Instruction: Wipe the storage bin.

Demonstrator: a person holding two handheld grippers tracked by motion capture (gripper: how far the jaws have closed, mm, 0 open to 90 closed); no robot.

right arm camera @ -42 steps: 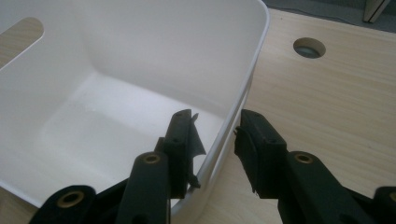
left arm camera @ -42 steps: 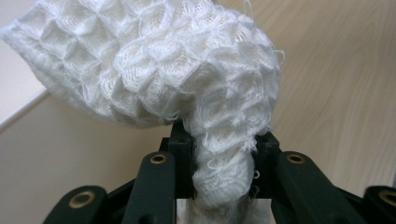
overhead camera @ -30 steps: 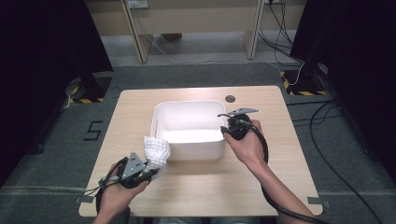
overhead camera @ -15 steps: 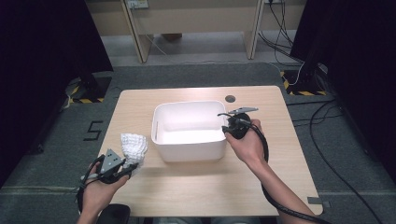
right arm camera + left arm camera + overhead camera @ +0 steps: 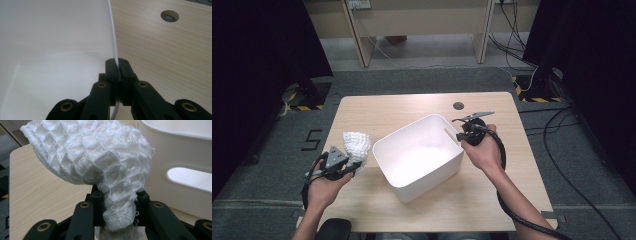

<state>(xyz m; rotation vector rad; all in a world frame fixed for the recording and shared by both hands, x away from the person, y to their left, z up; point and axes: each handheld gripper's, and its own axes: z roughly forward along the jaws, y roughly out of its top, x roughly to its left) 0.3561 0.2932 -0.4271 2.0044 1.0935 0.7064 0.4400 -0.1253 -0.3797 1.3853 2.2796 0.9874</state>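
Bin (image 5: 422, 160) turned askew on desk; right gripper (image 5: 460, 135) jaws closed onto rim; left gripper (image 5: 343, 167) carried cloth (image 5: 356, 146) toward left edge.

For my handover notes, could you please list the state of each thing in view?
White knitted cloth: bunched, clamped, held off the table.
White bin: upright, empty, turned askew, wall pinched.
Left gripper: shut on the cloth.
Right gripper: just closing, shut on the bin's wall.
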